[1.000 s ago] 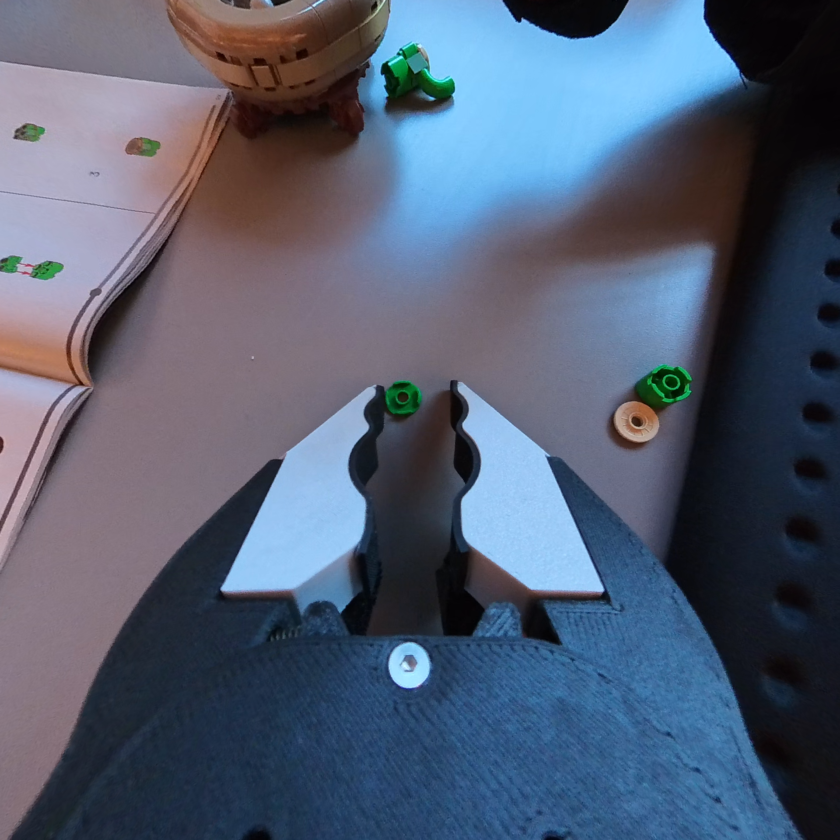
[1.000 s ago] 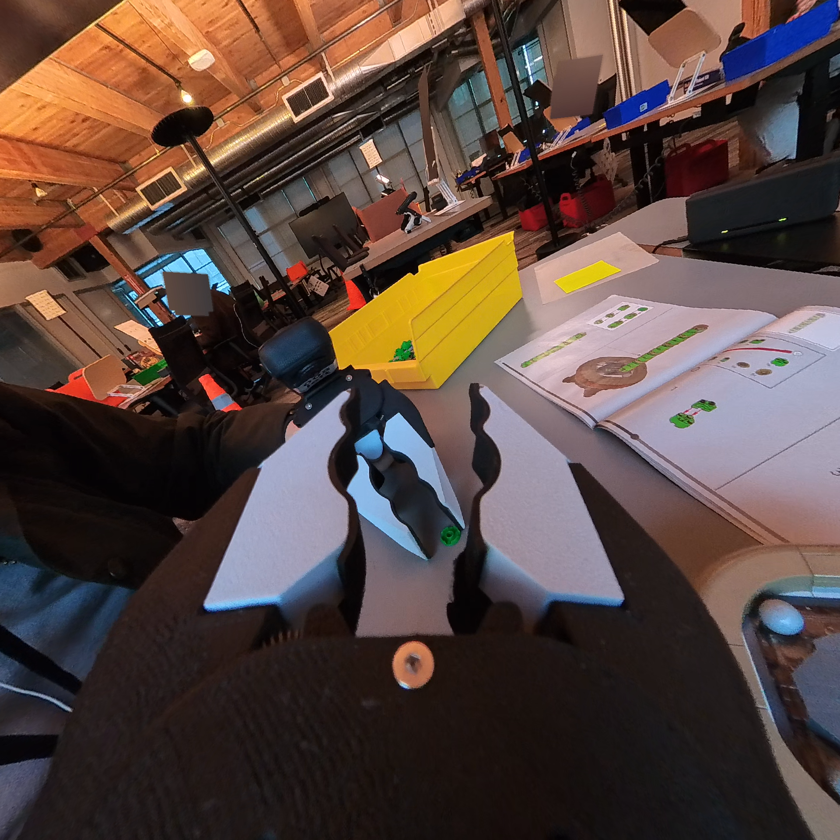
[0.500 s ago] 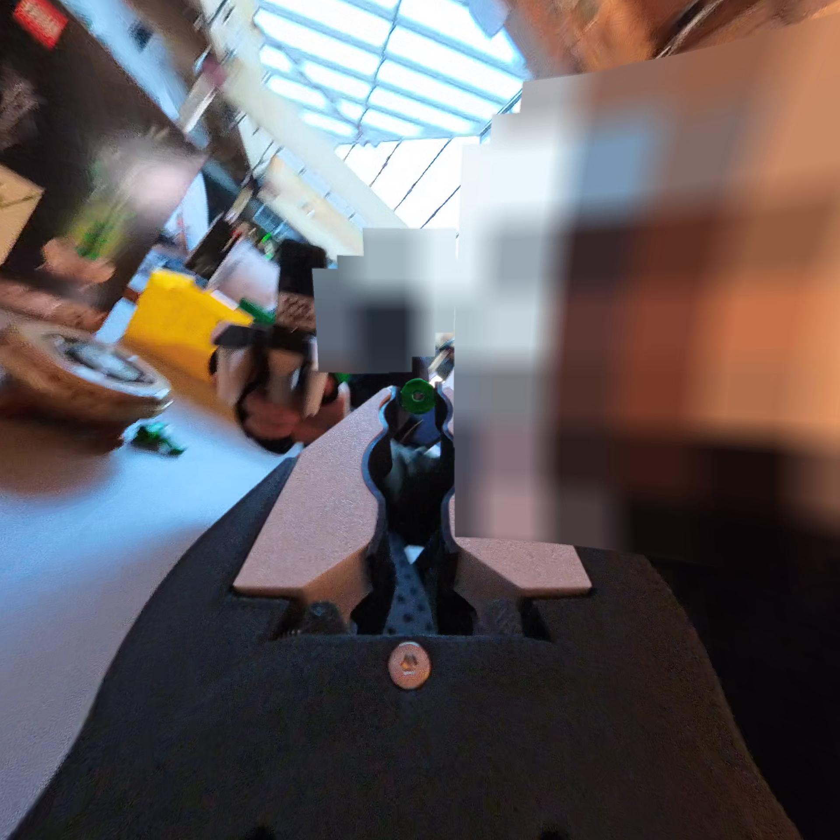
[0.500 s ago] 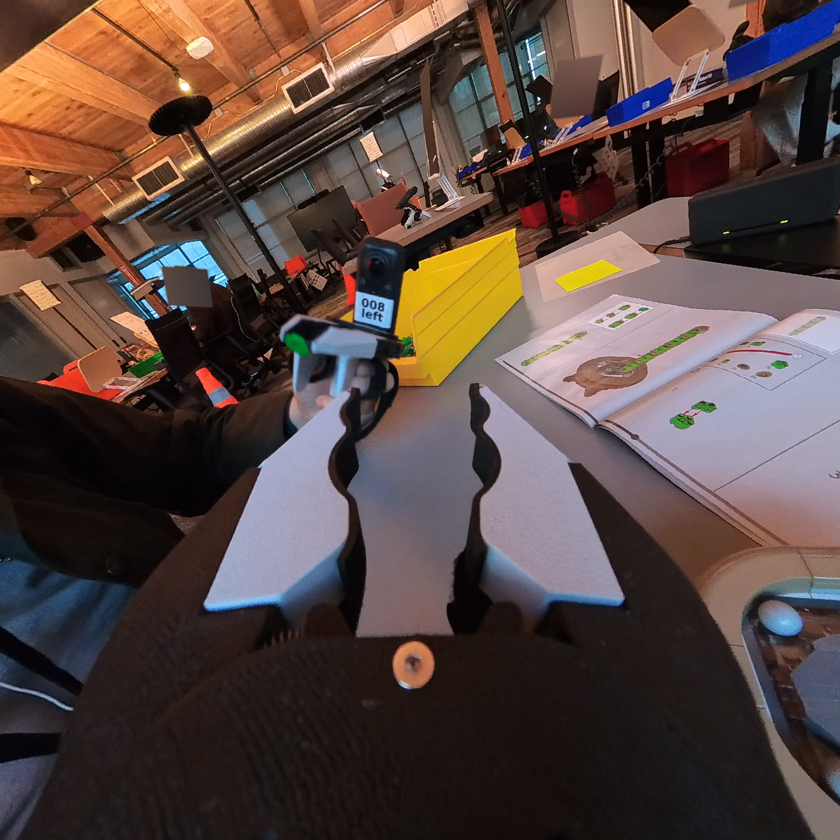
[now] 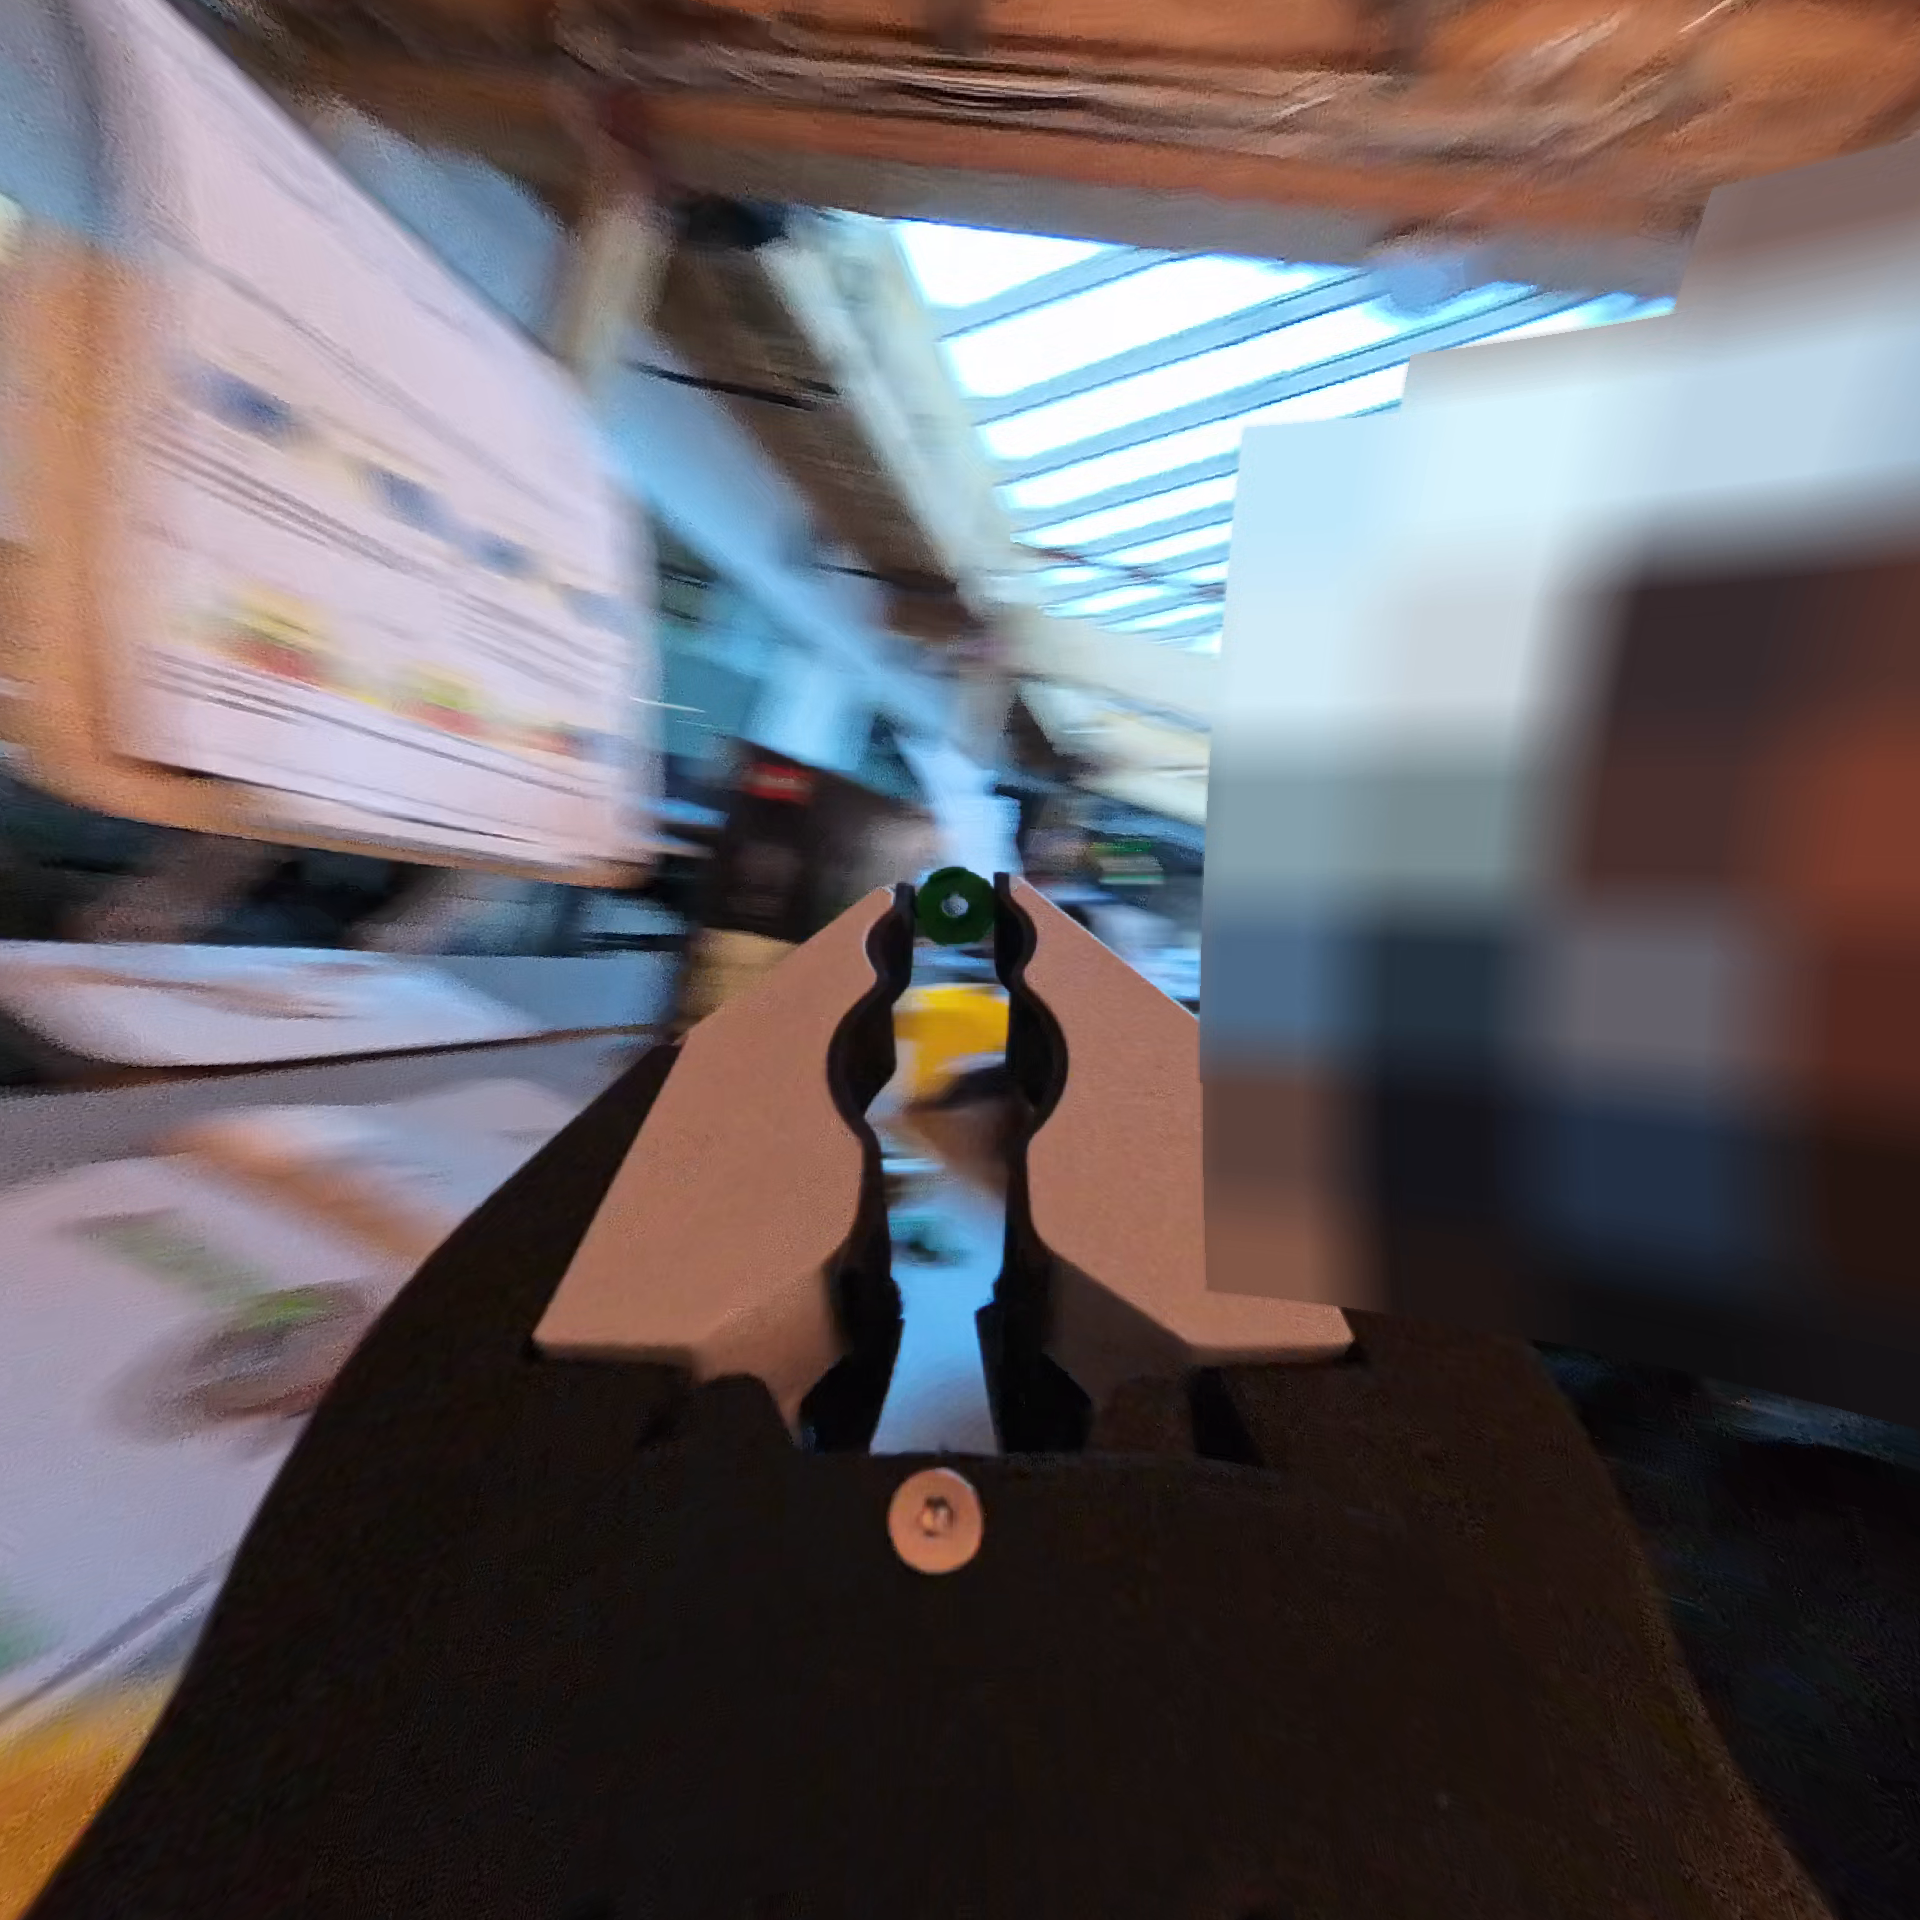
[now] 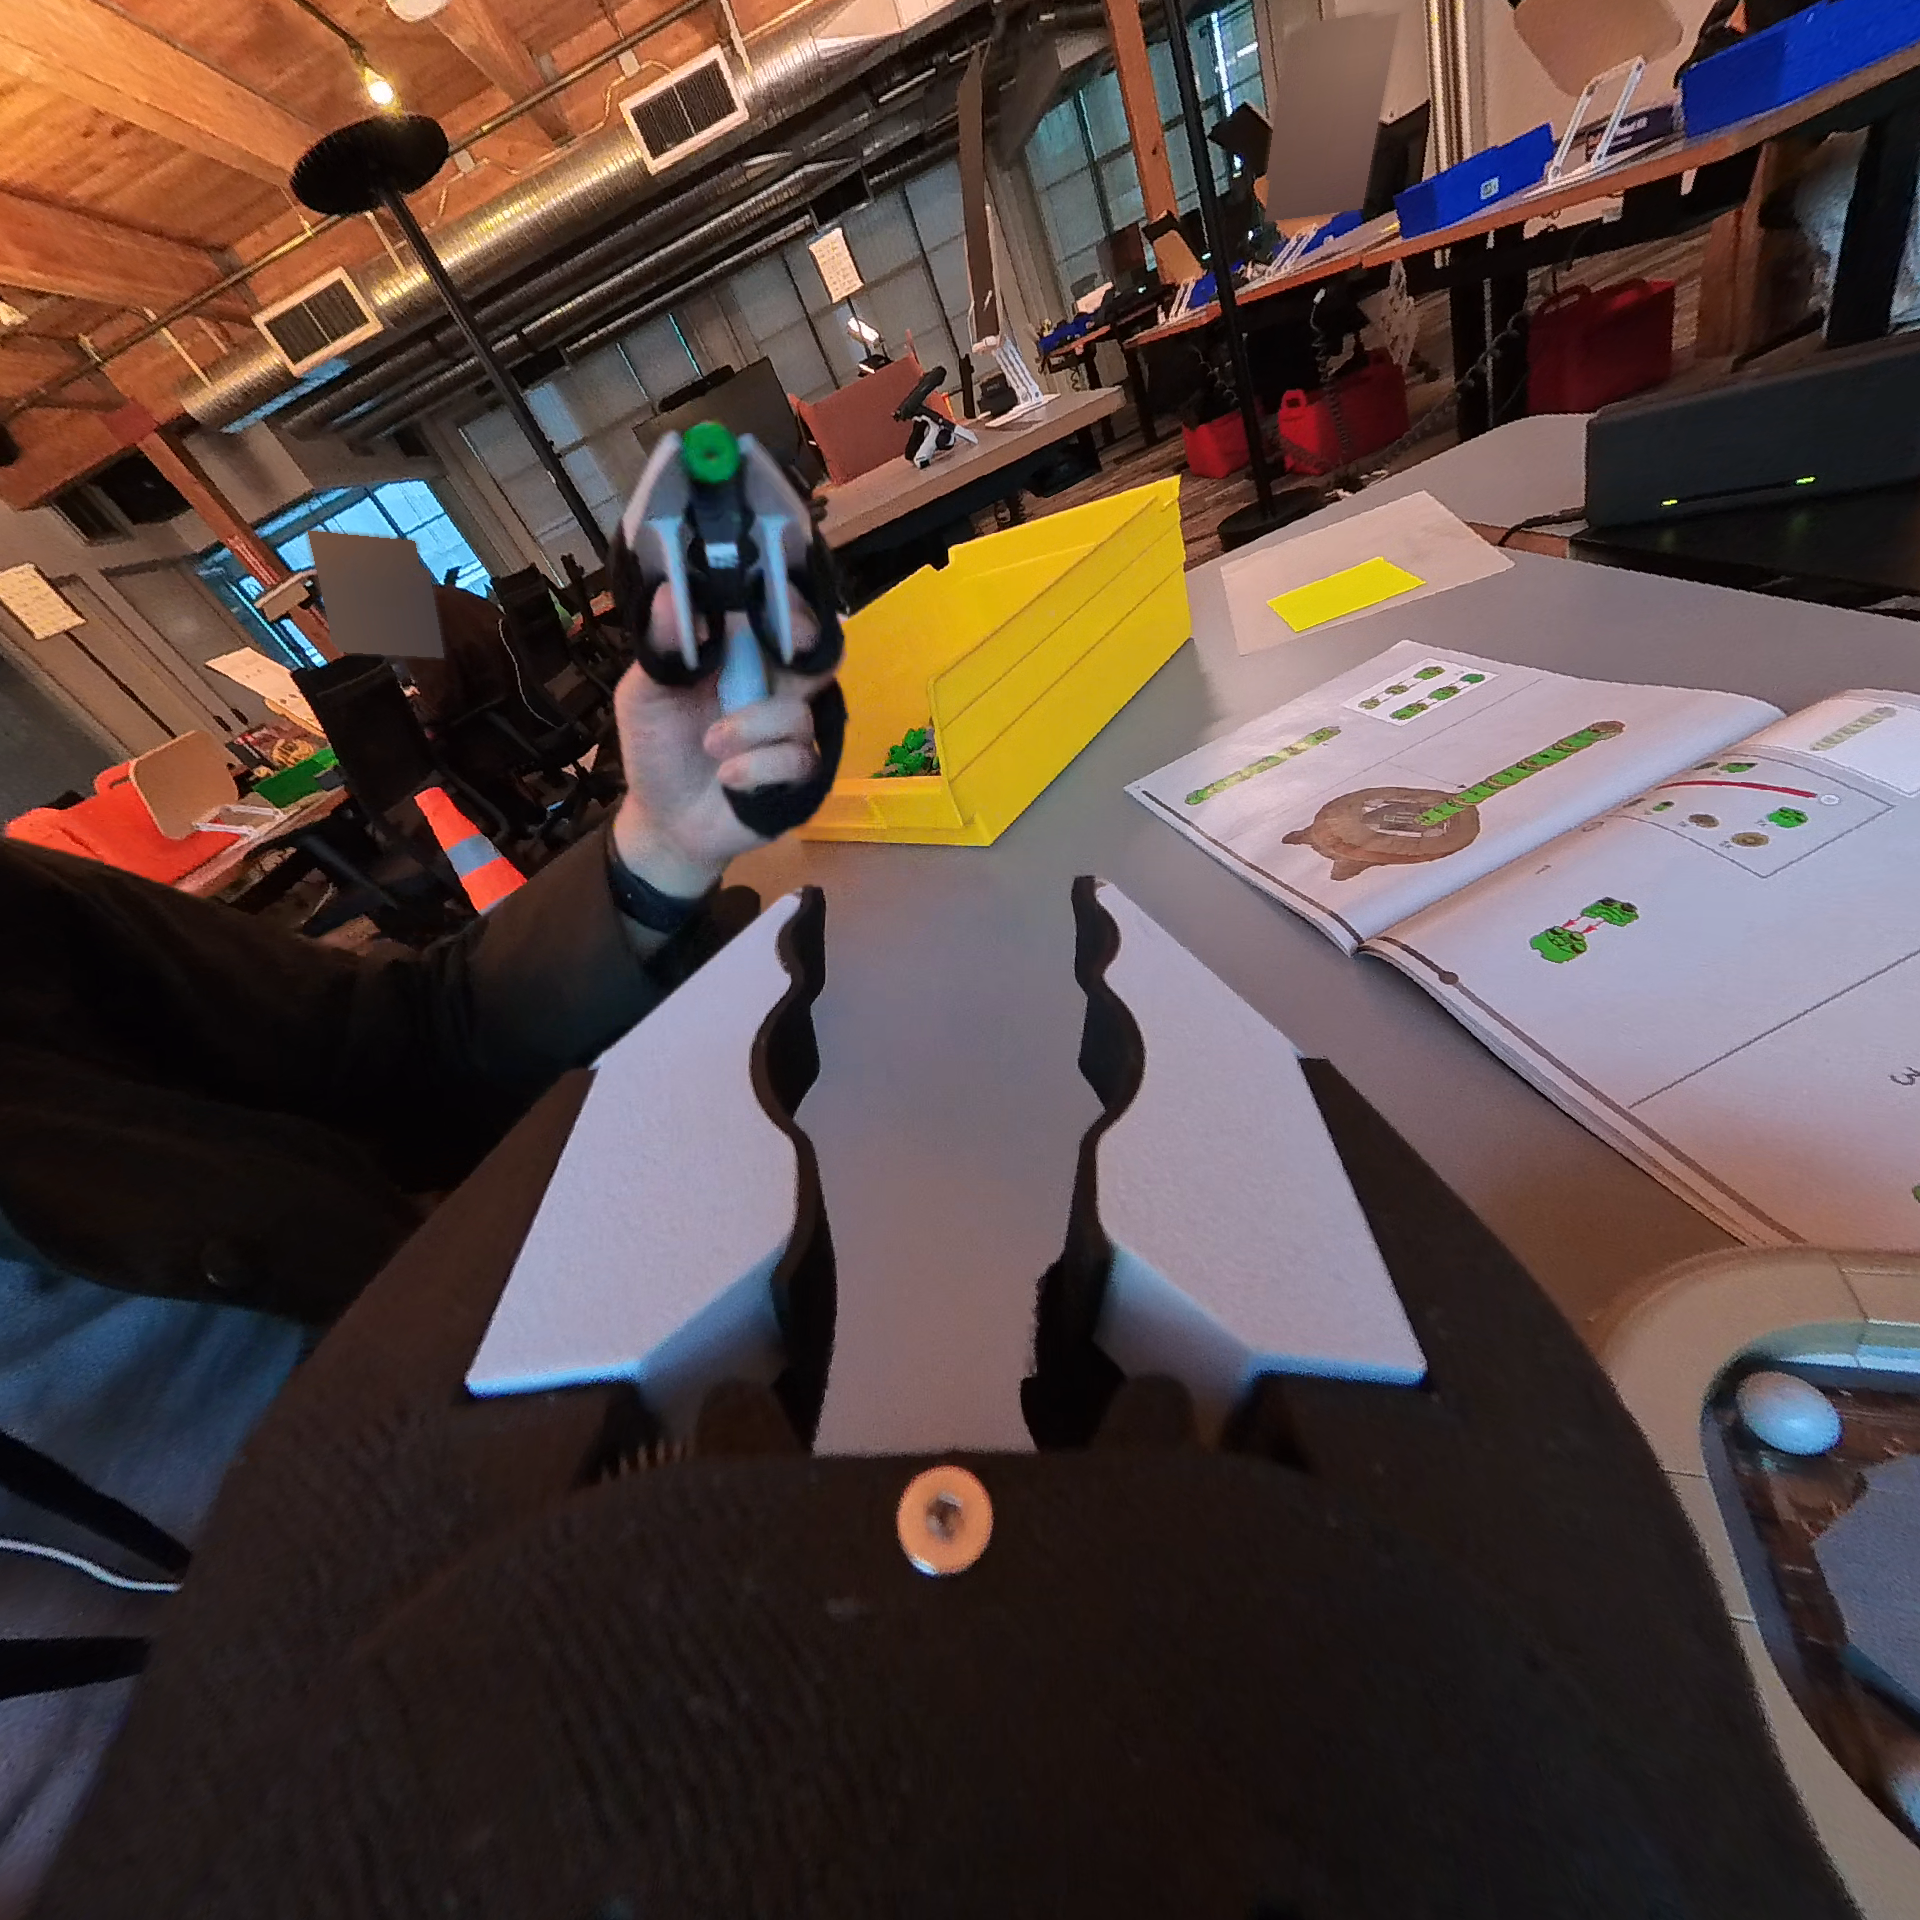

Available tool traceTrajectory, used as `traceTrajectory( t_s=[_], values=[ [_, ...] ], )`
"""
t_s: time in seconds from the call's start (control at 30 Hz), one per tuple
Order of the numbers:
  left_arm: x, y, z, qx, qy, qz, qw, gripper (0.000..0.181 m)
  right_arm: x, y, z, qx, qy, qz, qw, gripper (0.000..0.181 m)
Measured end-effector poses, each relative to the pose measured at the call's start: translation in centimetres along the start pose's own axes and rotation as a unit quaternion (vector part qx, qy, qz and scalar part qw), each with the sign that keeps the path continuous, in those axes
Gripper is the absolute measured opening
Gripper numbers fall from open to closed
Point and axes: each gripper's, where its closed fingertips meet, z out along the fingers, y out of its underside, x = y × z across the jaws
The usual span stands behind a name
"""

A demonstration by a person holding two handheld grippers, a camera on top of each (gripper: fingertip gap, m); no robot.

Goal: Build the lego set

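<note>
My left gripper (image 5: 954, 906) is shut on a small round green lego piece (image 5: 954, 908) at its fingertips. It is lifted well above the table; its view is heavily motion-blurred. In the right wrist view the left gripper (image 6: 711, 457) points upward, held in a hand, with the green piece (image 6: 710, 453) at its tip. My right gripper (image 6: 943, 906) is open and empty, low over the grey table (image 6: 935, 1039). The tan lego pot model (image 6: 1808, 1455) sits at the lower right edge of that view.
An open instruction booklet (image 6: 1558, 883) lies to the right on the table. A yellow bin (image 6: 1018, 665) with green pieces stands farther back. A paper with a yellow note (image 6: 1351, 592) and a dark device (image 6: 1756, 447) lie at the far right.
The left gripper closed on the round green piece on the table, lifted it and swung upward to point at the ceiling. The right gripper has stayed in place, open.
</note>
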Motion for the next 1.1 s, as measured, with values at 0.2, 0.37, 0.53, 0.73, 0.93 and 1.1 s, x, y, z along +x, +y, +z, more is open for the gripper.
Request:
traceTrajectory(
  t_s=[0.2, 0.37, 0.53, 0.73, 0.93, 1.1],
  values=[
    [-11.5, -3.8, -15.4, -0.085, -0.569, 0.22, 0.787, 0.013, -0.1, 0.7, 0.4, -0.016, 0.0, -0.007, 1.0, 0.047],
    [-13.9, -1.9, -17.7, -0.133, -0.624, 0.163, 0.753, 0.052, -0.1, 1.0, 0.5, -0.028, 0.005, -0.019, 0.999, 0.046],
    [-10.2, -3.2, -11.7, -0.065, -0.488, 0.229, 0.84, 0.038, -0.1, 1.0, 0.5, -0.028, 0.006, -0.022, 0.999, 0.046],
    [-0.2, 6.9, 0.3, -0.179, -0.065, 0.157, 0.969, 0.025, 0.2, 0.7, 0.4, -0.02, 0.014, -0.026, 0.999, 0.046],
    [5.8, 18.1, 1.7, -0.372, 0.125, 0.07, 0.917, 0.033, 0.5, 0.4, 0.1, -0.01, 0.022, -0.024, 0.999, 0.045],
    [6.9, 22.4, 1.4, -0.442, 0.149, 0.105, 0.878, 0.042, 1.3, 0.7, 0.0, -0.01, 0.036, -0.025, 0.999, 0.044]
  ],
)
